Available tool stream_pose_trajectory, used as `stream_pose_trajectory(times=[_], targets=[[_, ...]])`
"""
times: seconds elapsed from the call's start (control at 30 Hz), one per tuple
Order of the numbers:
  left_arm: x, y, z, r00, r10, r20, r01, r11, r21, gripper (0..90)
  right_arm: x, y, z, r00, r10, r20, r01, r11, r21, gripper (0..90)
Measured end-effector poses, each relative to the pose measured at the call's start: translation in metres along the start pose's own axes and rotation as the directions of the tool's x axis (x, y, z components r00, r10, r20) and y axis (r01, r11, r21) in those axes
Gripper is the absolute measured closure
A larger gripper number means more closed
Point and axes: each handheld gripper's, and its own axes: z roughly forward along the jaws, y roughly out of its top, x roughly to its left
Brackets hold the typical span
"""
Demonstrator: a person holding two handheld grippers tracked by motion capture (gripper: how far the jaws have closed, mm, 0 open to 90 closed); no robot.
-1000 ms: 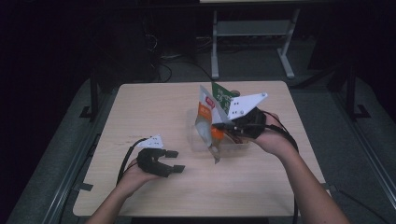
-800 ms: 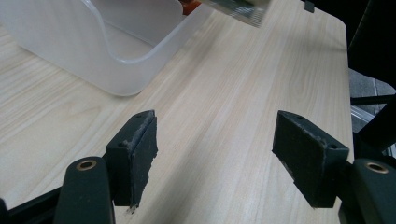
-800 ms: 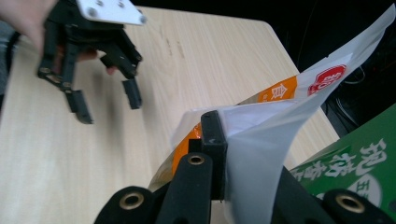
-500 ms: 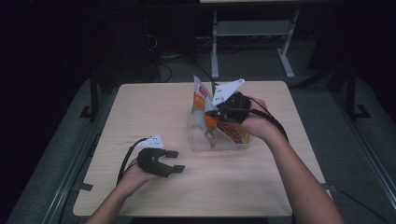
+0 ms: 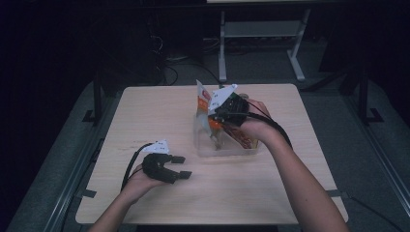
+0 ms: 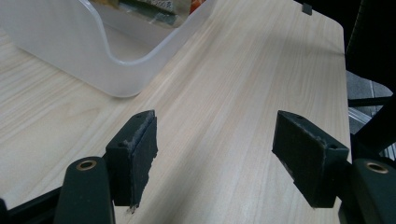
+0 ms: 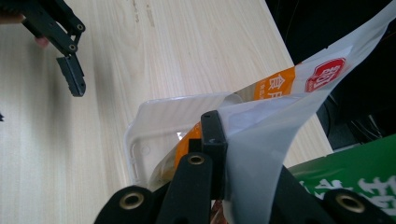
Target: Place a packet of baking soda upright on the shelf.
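A white and orange snack bag (image 5: 202,98) hangs over a clear plastic bin (image 5: 200,145) in the middle of the table. My right gripper (image 5: 216,117) is shut on the bag, and in the right gripper view the black jaws (image 7: 215,140) pinch the bag's (image 7: 266,126) white film just above the bin's (image 7: 154,116) rim. My left gripper (image 5: 180,167) rests on the table at the front left, held in a hand, open with nothing between its pads (image 6: 136,154). In the left gripper view the bin (image 6: 107,53) stands ahead and to the left.
A green packet (image 7: 348,182) lies close beside my right jaws. More packets (image 5: 243,137) sit inside the bin. Bare wooden table (image 5: 159,111) spreads left of and in front of the bin. A metal stand (image 5: 261,34) is on the dark floor behind the table.
My right hand has carried the bag leftward and a little down, over the bin. The left hand and its gripper have stayed put.
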Motion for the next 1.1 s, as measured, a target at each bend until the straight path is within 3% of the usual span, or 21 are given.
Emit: stream_pose_trajectory(times=[0.4,0.43,0.53,0.6,0.73,0.87,1.1], targets=[[-0.001,-0.001,0.005,0.9999,0.000,0.013,0.000,0.9998,0.021,29.8,0.010,-0.018,0.023,0.9993,0.033,-0.018,-0.033,0.999,0.022,90.0],[-0.001,-0.001,0.005,0.9999,-0.001,0.012,0.001,0.9997,0.023,29.7,0.010,-0.021,0.025,0.9996,0.021,-0.020,-0.021,1.000,0.011,89.9],[-0.001,-0.001,0.005,0.9999,0.007,0.013,-0.007,0.9995,0.030,29.4,0.010,-0.022,0.025,0.9986,0.047,-0.022,-0.047,0.999,-0.004,88.2],[-0.001,-0.001,0.005,0.9999,0.006,0.013,-0.006,0.9996,0.029,29.2,0.010,-0.022,0.021,0.9958,0.086,-0.031,-0.086,0.996,-0.029,82.3],[-0.001,-0.001,0.006,0.9999,-0.002,0.015,0.001,0.9997,0.026,29.0,0.008,-0.025,0.009,0.9938,0.106,-0.035,-0.108,0.992,-0.069,73.7],[-0.001,-0.001,0.006,0.9998,0.008,0.019,-0.009,0.9993,0.036,28.9,0.013,-0.030,-0.002,0.9863,0.154,-0.060,-0.159,0.981,-0.108,68.0],[-0.001,-0.001,0.008,0.9995,0.018,0.025,-0.019,0.9987,0.048,28.1,0.020,-0.043,-0.018,0.9771,0.198,-0.079,-0.207,0.968,-0.143,61.4]])
